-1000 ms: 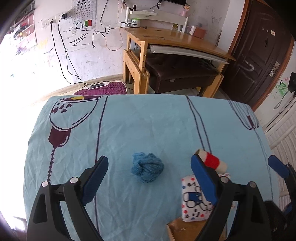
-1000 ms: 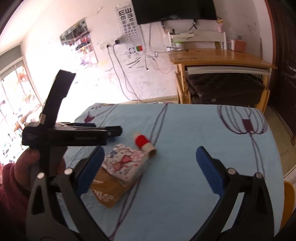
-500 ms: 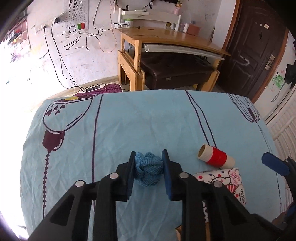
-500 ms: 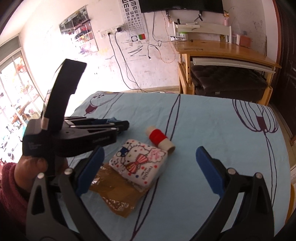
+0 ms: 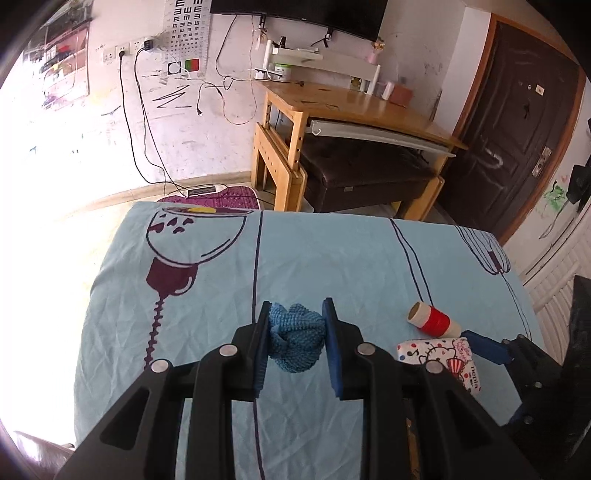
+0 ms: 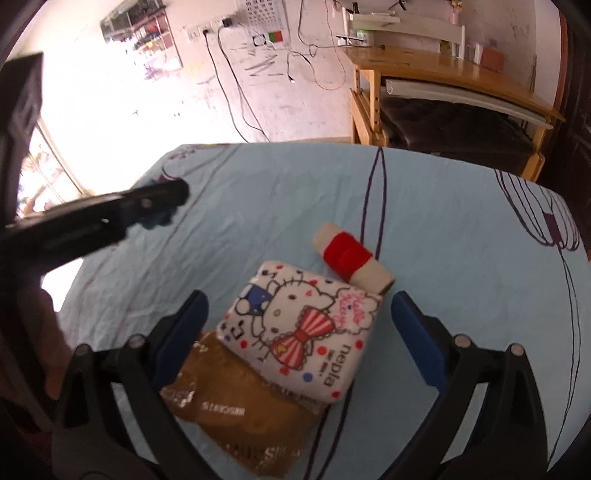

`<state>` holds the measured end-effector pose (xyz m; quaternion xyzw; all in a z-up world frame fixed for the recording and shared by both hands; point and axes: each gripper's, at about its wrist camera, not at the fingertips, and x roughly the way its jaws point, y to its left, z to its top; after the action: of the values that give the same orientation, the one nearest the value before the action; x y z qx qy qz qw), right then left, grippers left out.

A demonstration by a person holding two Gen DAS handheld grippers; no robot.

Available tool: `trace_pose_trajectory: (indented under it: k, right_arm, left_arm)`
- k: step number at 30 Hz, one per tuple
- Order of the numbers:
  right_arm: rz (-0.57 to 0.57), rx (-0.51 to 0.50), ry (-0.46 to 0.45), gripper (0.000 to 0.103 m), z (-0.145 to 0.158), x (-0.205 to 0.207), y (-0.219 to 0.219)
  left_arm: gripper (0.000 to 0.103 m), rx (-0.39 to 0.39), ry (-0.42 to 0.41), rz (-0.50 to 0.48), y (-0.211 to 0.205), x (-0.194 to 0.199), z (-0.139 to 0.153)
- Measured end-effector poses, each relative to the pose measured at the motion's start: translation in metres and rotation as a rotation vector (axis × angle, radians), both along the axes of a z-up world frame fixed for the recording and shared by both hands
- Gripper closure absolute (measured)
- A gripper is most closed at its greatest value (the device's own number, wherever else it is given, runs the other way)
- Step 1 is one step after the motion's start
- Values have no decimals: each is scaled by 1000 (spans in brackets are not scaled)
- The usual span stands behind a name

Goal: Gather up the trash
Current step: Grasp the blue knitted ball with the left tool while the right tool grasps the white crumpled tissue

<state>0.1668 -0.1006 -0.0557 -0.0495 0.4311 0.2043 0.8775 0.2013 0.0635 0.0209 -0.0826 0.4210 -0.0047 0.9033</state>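
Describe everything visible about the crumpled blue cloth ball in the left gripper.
The crumpled blue cloth ball looks like a knitted or terry rag, wadded into a rough lump with folds and a nubbly weave. It is pinched between the blue-padded fingers of the left gripper, one pad on each side. It bulges above and below the pads, over the light blue printed bedsheet; whether it touches the sheet cannot be told.

A scribbled white wall [image 5: 110, 122] carries an eye chart [image 5: 186, 33], sockets with trailing black cables [image 5: 135, 110] and a dark flat screen [image 5: 295, 14]. Beside it stands a light wooden desk [image 5: 354, 107] over a dark brown cushioned bench [image 5: 362, 177], near a dark brown door [image 5: 517, 122]. Strong daylight floods in from the left across the pale floor [image 5: 55, 221].
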Motion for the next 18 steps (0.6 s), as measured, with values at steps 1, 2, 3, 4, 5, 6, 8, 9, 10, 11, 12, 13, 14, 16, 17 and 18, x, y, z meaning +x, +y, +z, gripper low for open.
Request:
trace_pose_trajectory:
  k: [1,2,3,4,5,6,8,9,10,11,12,13,14,16,17,18]
  right_arm:
    - [-10,-17,-12,9,-2,-1,1]
    - [-13,-15,-9,25,-2,-1,0]
    - [-19,-11,-13,38,-2,-1,-2]
    - [-25,-2,-24,44,0,-2,-6]
    - [-25,5,-25,62,1,-2,-9]
    - [-30,11,-27,80,1,-3,-11]
    - [-36,53,-51,84,8,-11,-20]
    - [-31,74,-53,84,11,-12,-24]
    - [-21,97,-59,84,15,-16,-27]
    - [-15,100,-71,84,19,-20,-29]
    - [-10,101,-75,84,21,-22,-29]
    - [-6,104,-85,84,24,-24,-30]
    - [-4,103,-103,84,27,-27,-31]
    - [-1,94,-137,84,32,-32,-34]
    - [1,90,-152,87,34,-35,-35]
    - [5,84,-152,89,34,-35,-35]
  left_arm:
    - [81,-10,0,0,2,-2,-1]
    - [81,-17,0,-1,2,-2,-2]
    - [81,-26,0,-4,3,-4,-3]
    - [81,-33,0,-6,4,-3,-3]
    - [81,-39,-1,-5,5,-4,-3]
    - [81,-43,-4,-4,5,-5,-3]
    - [81,-47,-18,0,8,-12,-2]
    - [81,-47,-24,2,8,-13,-1]
    - [81,-45,-31,3,8,-15,1]
    - [81,-44,-37,5,7,-17,2]
    - [81,-43,-40,5,6,-18,3]
    - [81,-43,-40,2,3,-18,4]
    - [81,-42,-40,-1,1,-19,5]
    - [81,-39,-46,-3,-3,-20,7]
    - [81,-38,-50,-6,-6,-20,8]
    - [81,-36,-53,-10,-8,-21,10]
